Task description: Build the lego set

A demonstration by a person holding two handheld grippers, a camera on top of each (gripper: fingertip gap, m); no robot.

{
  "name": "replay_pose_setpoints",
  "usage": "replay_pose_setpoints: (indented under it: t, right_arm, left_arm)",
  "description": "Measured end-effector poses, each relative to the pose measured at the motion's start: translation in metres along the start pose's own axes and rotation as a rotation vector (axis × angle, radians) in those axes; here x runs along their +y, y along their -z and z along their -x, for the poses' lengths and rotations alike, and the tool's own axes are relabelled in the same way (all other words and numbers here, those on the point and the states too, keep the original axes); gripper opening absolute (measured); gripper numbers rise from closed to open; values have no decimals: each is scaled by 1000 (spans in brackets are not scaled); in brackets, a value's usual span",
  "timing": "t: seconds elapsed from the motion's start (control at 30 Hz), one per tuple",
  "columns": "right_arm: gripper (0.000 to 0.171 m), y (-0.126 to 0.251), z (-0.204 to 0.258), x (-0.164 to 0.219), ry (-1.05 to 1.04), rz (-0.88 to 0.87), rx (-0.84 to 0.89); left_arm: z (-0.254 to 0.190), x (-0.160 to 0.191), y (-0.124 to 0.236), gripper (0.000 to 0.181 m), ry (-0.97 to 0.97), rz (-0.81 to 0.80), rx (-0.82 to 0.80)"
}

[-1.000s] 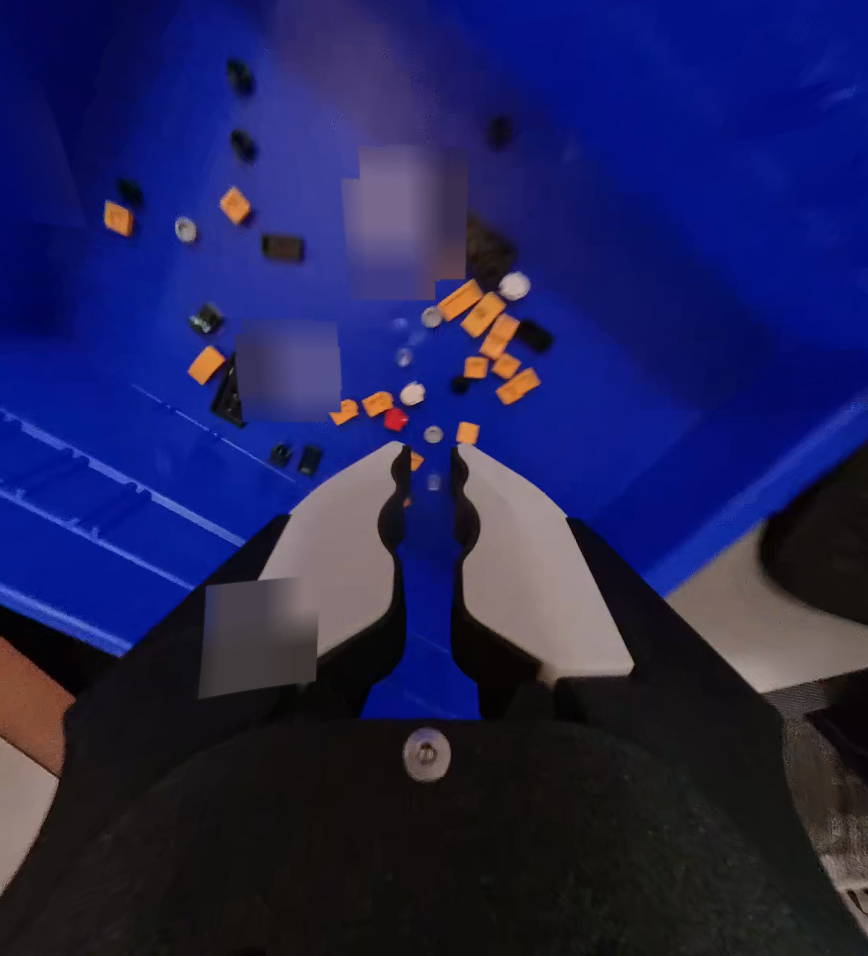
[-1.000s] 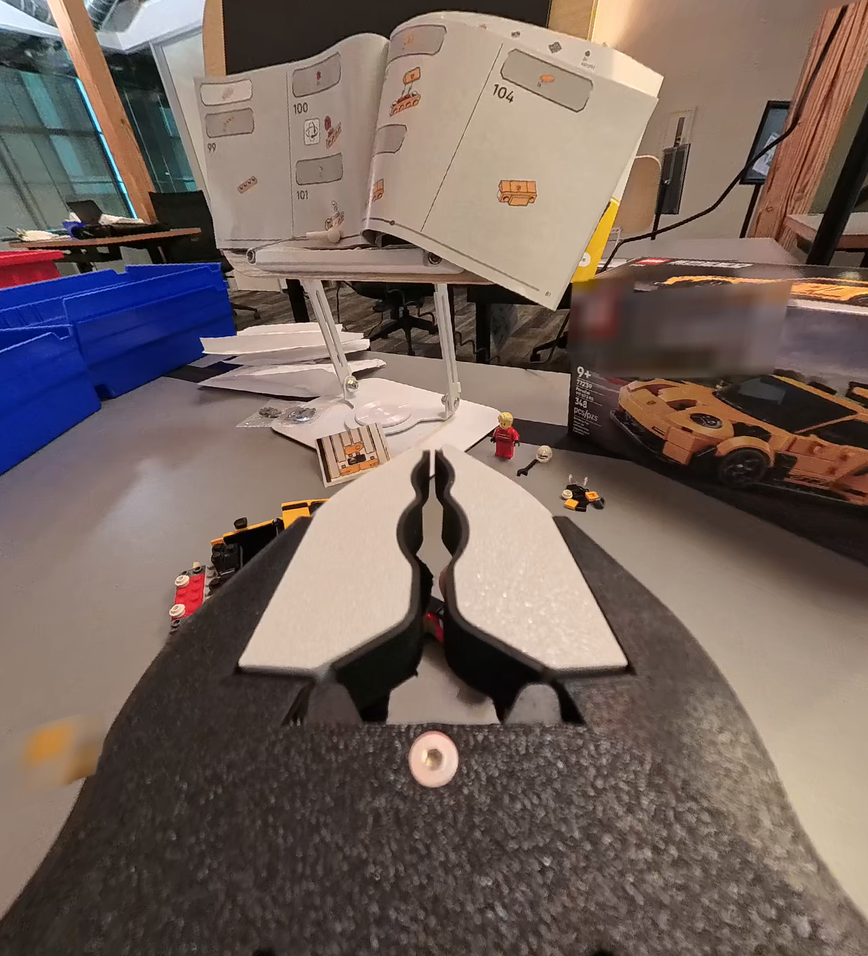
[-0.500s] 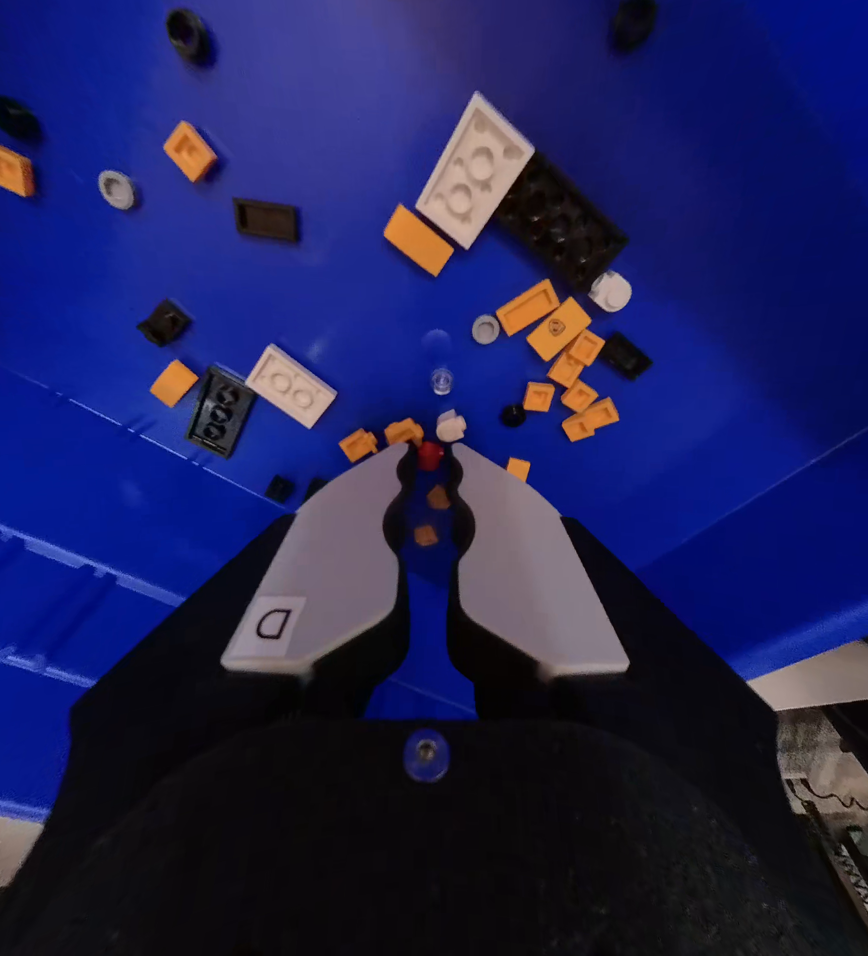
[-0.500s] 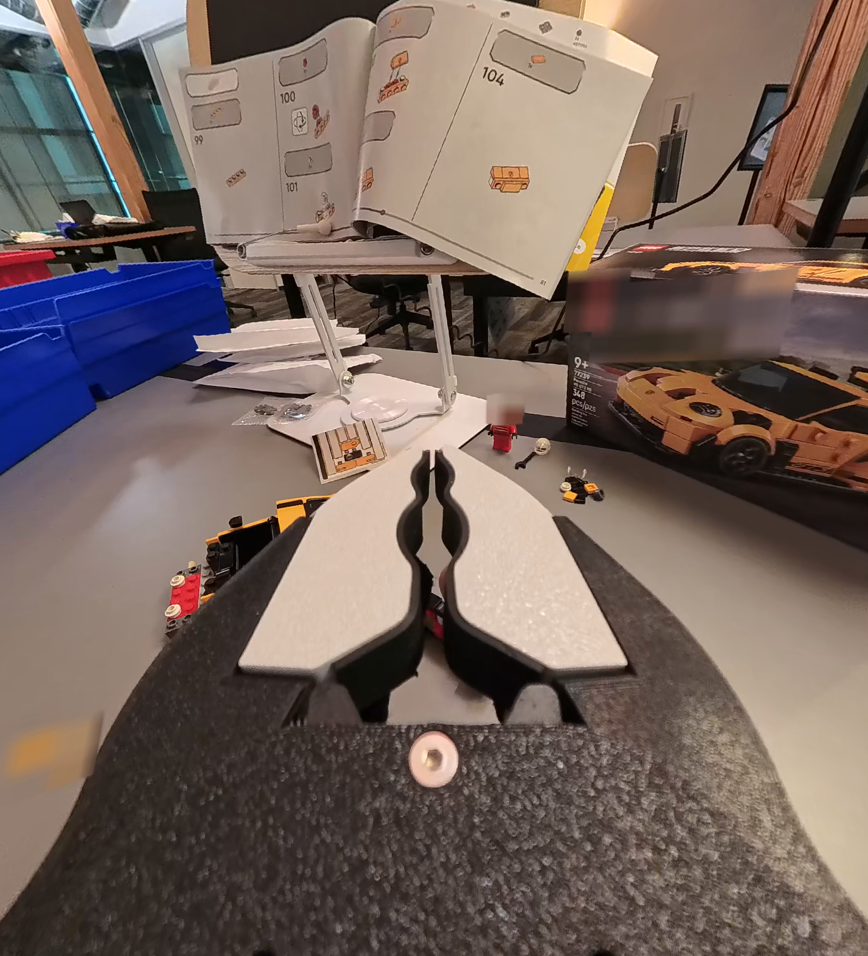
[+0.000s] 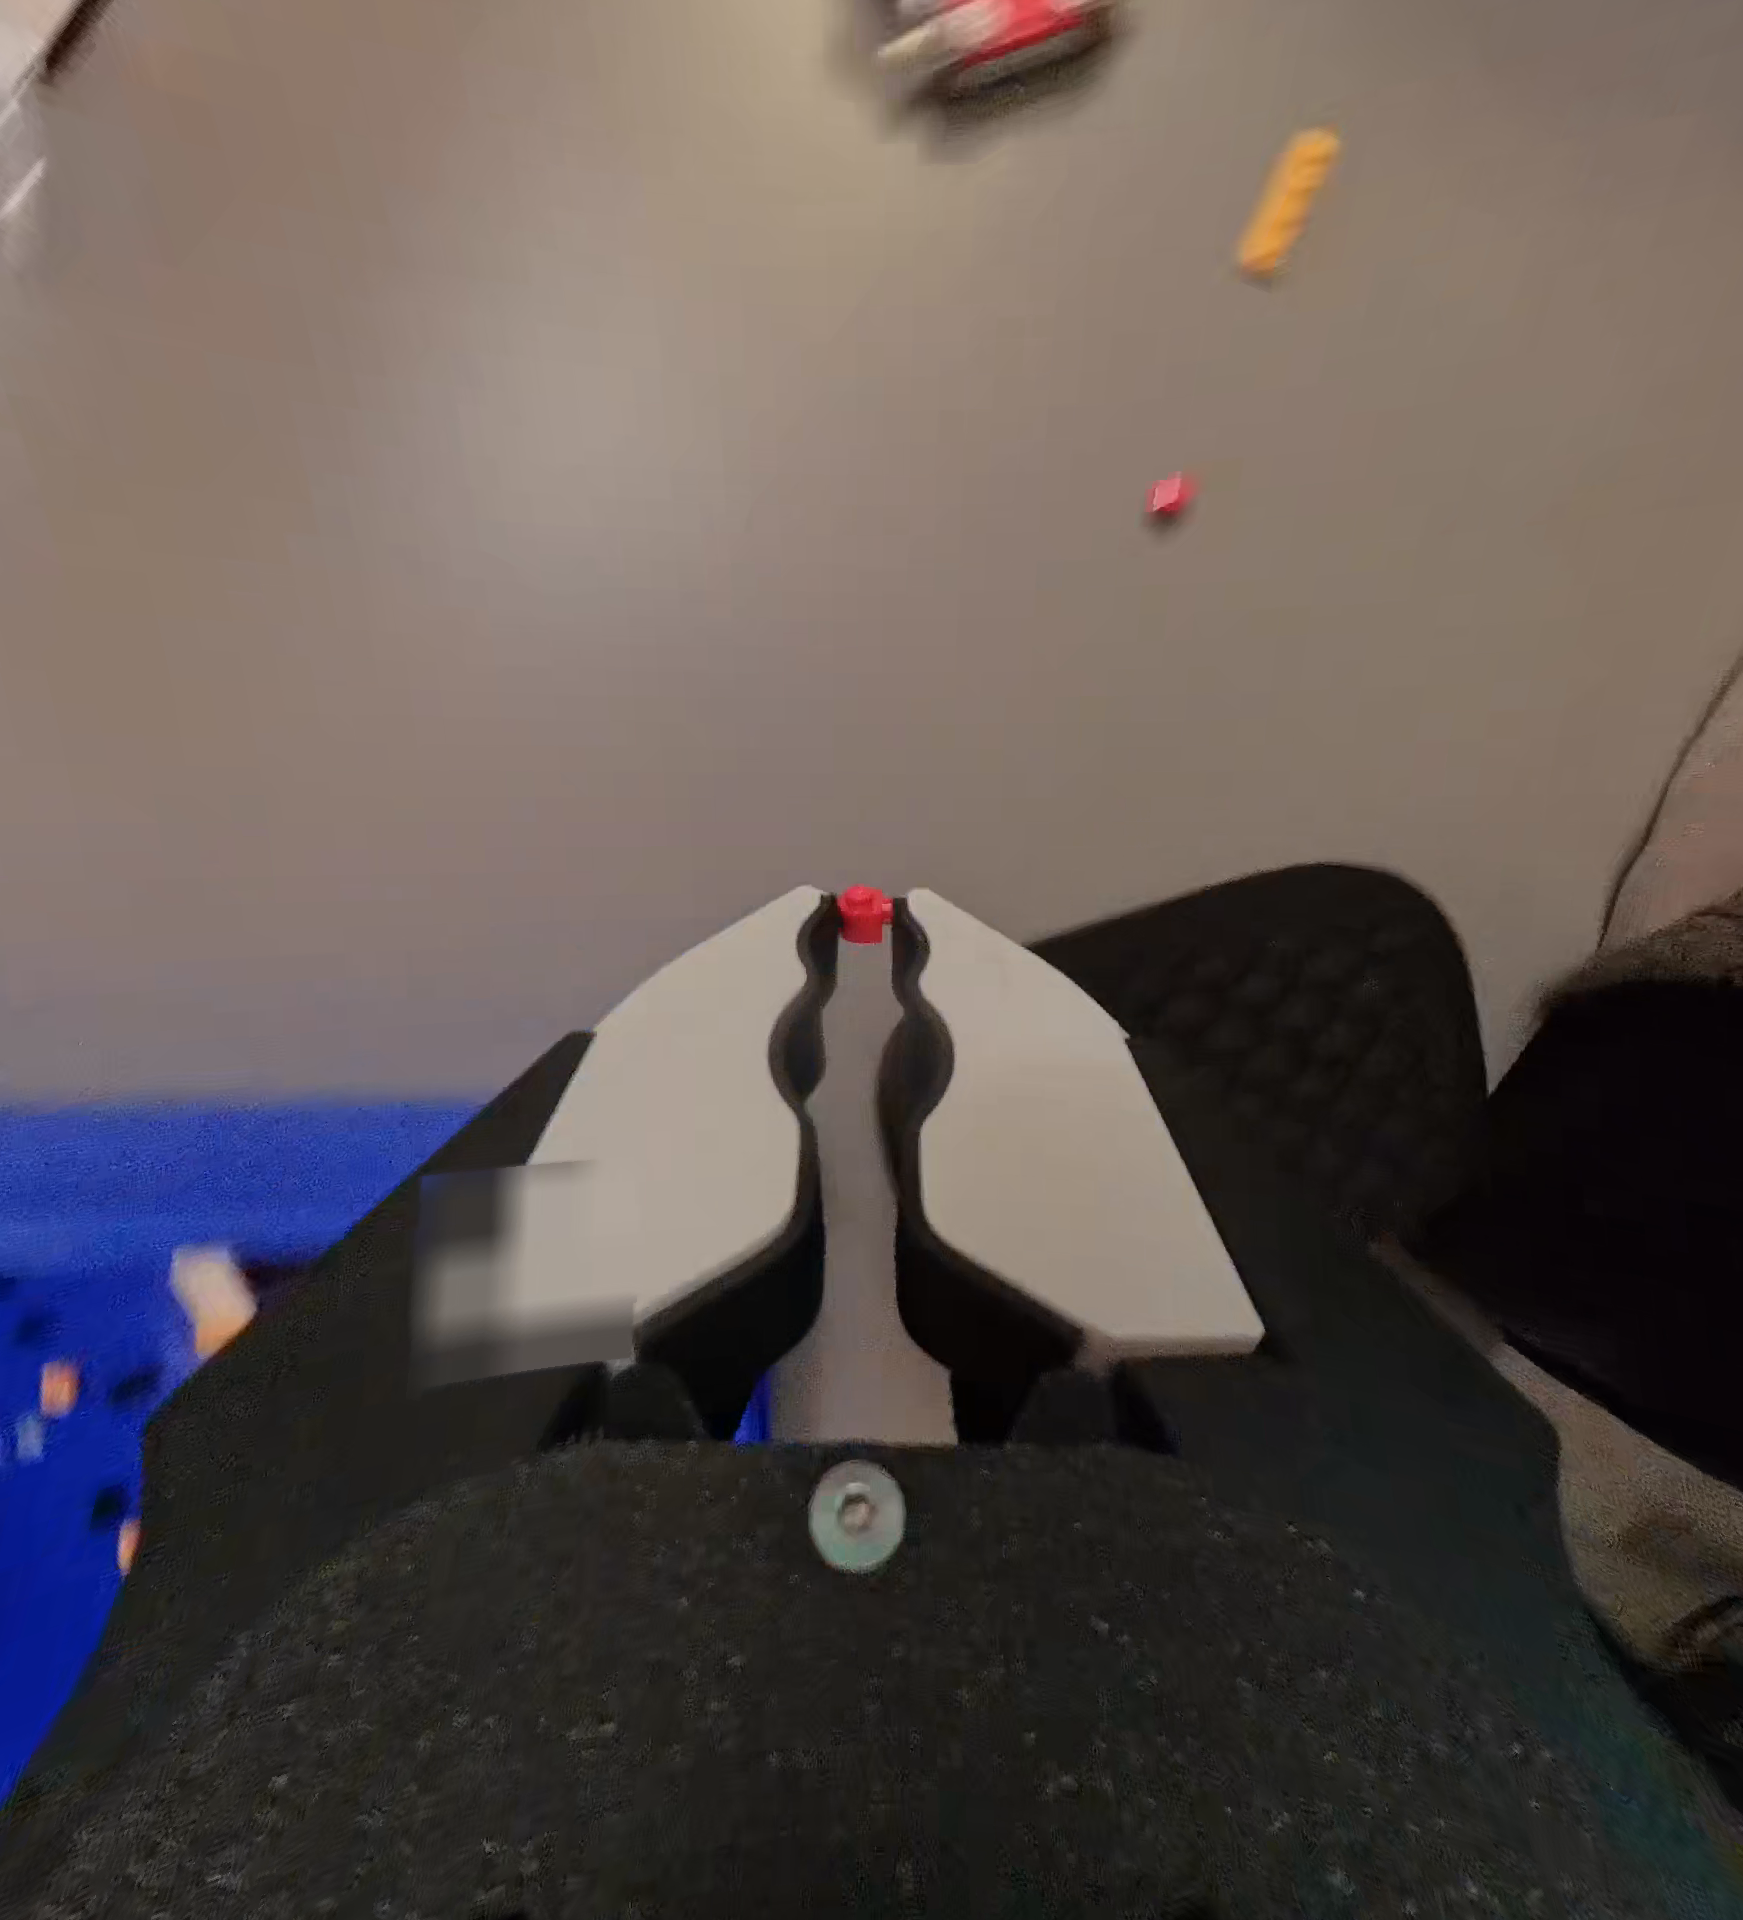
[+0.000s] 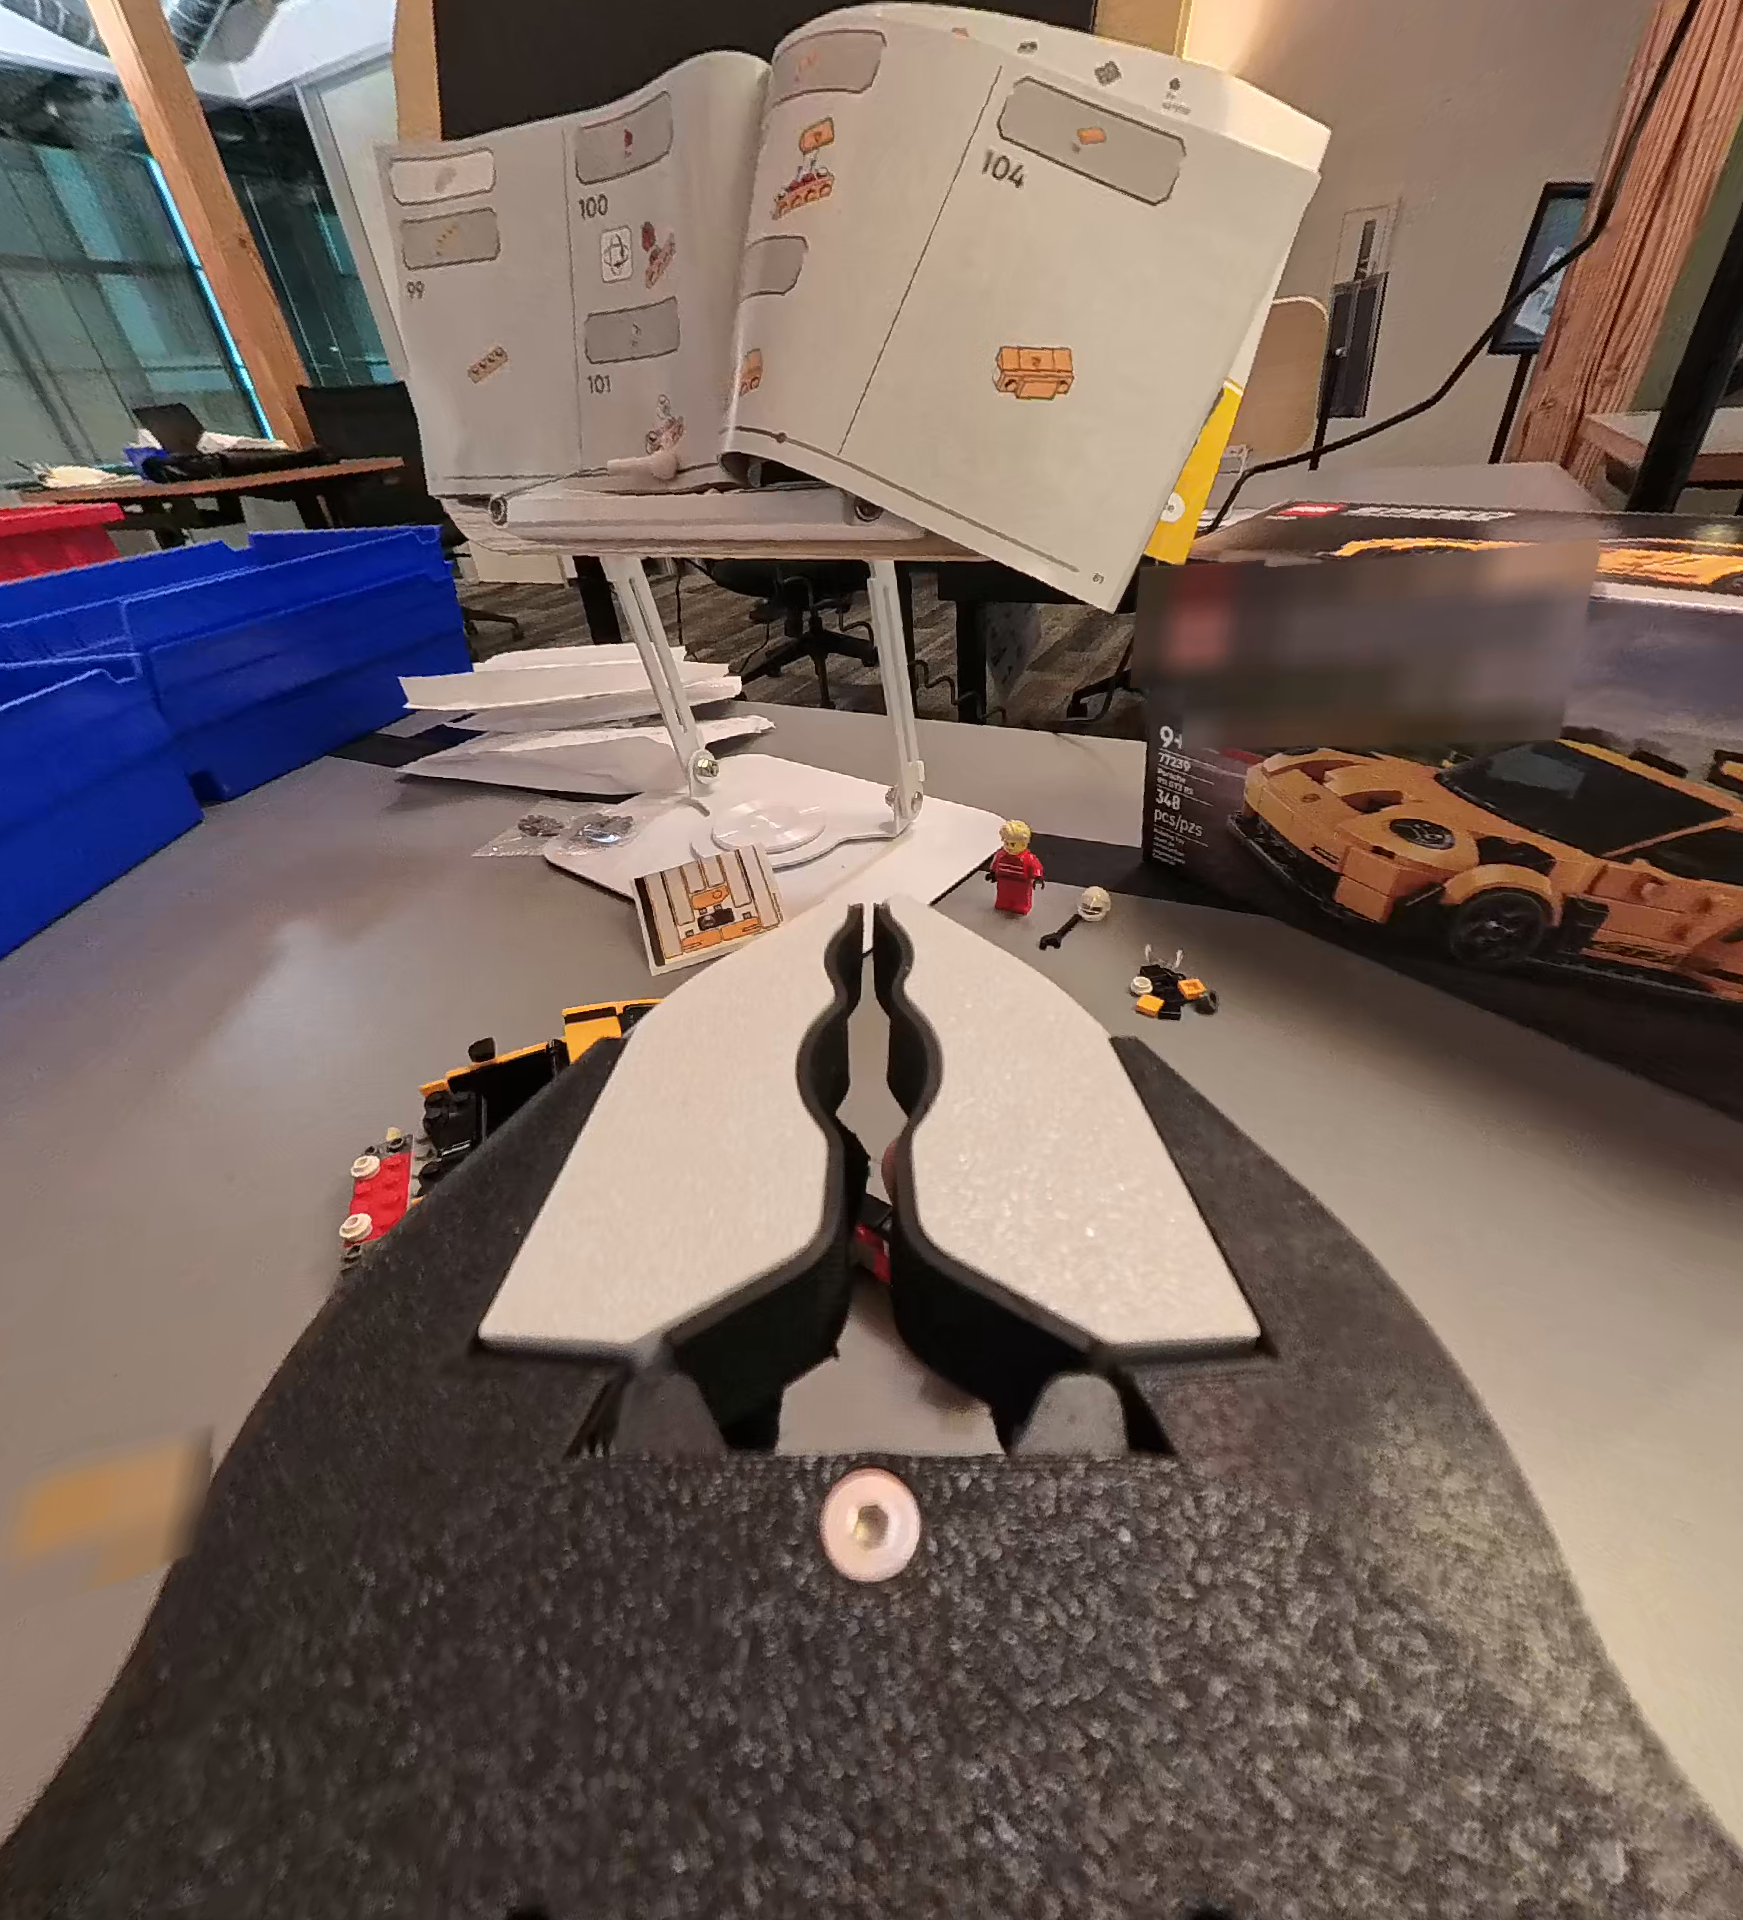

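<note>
My left gripper (image 5: pixel 865 912) is shut on a small red round stud (image 5: pixel 865 916), pinched at the fingertips and held above the grey table (image 5: pixel 534 520). My right gripper (image 6: pixel 869 920) is low over the table with its fingers nearly together. Red and black parts of the partly built orange, black and red car (image 6: pixel 493 1091) show in the gap between them. The car sticks out to the left from under the gripper, and most of it is hidden.
A blue parts bin (image 5: pixel 67 1226) lies lower left of my left gripper, a black chair (image 5: pixel 1314 1039) to its right. A loose red piece (image 5: pixel 1170 496) and orange plate (image 5: pixel 1288 203) lie ahead. Ahead of my right gripper are the instruction booklet on its stand (image 6: pixel 846 260), the set box (image 6: pixel 1521 810), a minifigure (image 6: pixel 1014 868) and blue bins (image 6: pixel 171 665). Spacing between my two grippers at the tips: around 35 cm.
My left gripper shut on the red stud inside the blue bin, lifted it out and swung over the grey table. My right gripper has barely moved.
</note>
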State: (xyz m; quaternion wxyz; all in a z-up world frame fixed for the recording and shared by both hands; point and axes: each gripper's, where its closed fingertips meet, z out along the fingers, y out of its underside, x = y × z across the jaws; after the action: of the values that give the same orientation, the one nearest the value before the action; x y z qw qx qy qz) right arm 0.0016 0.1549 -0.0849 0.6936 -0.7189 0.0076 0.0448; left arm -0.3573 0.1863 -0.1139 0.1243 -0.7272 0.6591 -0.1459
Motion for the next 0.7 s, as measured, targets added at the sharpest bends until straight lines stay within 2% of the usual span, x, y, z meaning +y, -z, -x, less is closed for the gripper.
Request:
replay_pose_setpoints:
  t: [0.17, 0.3, 0.53, 0.7]
  right_arm:
    - [1, 2, 0, -2, 32, -10, 9]
    - [1, 2, 1, -3, 46, -11, 5]
    - [1, 3, 1, -5, 42, -15, -5]
    - [1, 2, 2, -3, 41, -9, -11]
  left_arm:
    - [-79, -51, -75, 10, -257, 0, 150]
    - [-97, -73, -112, 9, -347, 21, 154]
    - [-96, -74, -135, 10, -415, 100, 127]
    - [-97, -67, -138, 19, -417, 96, 116]
